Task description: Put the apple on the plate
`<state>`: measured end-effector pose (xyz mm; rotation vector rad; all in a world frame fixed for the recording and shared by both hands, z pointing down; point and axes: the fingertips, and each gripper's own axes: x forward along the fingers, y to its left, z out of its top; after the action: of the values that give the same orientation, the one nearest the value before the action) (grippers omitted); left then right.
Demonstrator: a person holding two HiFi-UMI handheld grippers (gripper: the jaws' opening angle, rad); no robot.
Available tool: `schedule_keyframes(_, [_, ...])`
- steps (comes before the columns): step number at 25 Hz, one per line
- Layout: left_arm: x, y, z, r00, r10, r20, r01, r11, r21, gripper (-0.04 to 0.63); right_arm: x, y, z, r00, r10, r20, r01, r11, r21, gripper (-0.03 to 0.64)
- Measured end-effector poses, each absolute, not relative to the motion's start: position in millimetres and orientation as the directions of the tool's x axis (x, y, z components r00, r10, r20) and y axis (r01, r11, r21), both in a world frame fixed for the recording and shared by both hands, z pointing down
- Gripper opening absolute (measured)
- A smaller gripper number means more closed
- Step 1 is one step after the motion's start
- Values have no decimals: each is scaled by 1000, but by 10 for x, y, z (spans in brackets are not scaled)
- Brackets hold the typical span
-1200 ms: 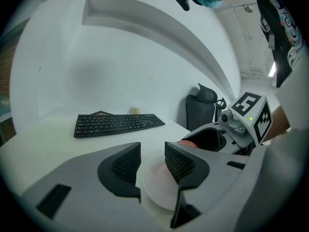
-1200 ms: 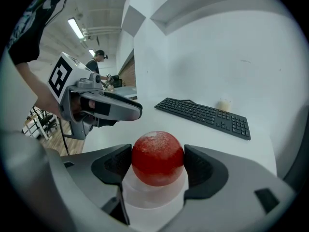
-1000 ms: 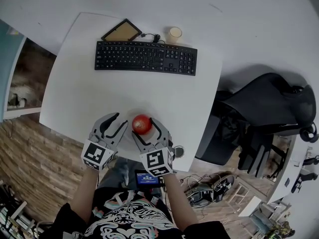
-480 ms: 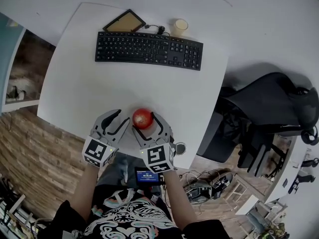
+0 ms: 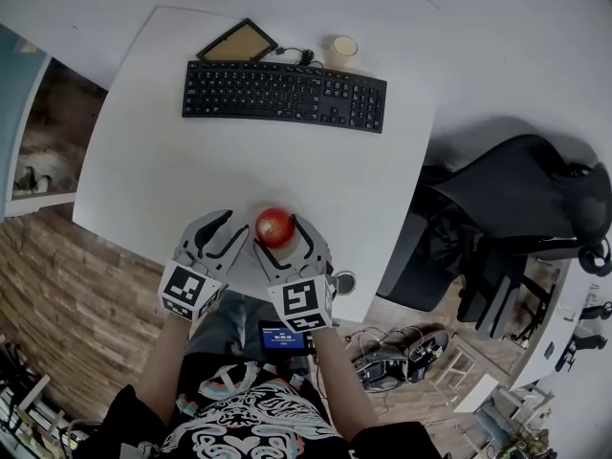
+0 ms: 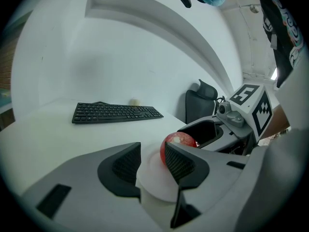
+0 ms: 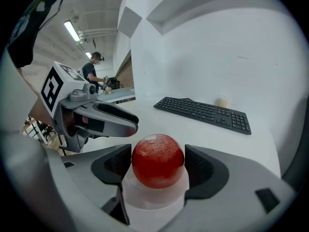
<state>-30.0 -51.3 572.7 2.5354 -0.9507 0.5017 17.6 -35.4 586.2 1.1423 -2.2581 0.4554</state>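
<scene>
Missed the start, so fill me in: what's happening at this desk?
A person holds tongs in each hand over a white table. The right tongs are closed on a red apple, which is on or just above a small white plate near the table's front edge; I cannot tell which. The left tongs are open and empty beside it. A keyboard lies farther back.
</scene>
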Motion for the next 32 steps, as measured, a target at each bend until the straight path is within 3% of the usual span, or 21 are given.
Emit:
schedule_keyframes(24, [-354, -573, 5522, 707, -586, 396, -683, -710, 169, 146, 260, -413, 5439, -481, -715, 507, -834, 551, -13, 331])
schedule_keyframes(25, [-361, -567, 5472, 708, -598, 375, -683, -715, 149, 127, 294, -414, 5399, -466, -735, 493, -838, 545, 21, 300])
schedule_keyframes(26, [-367, -574, 5420, 707, -612, 354, -685, -717, 127, 44, 332, -419, 5366, -451, -753, 480, -840, 539, 57, 29])
schedule_keyframes(32, [-404, -603, 5358, 691, -637, 342, -697, -713, 78, 15, 443, -402, 5346, -400, -781, 480, -865, 494, 83, 26])
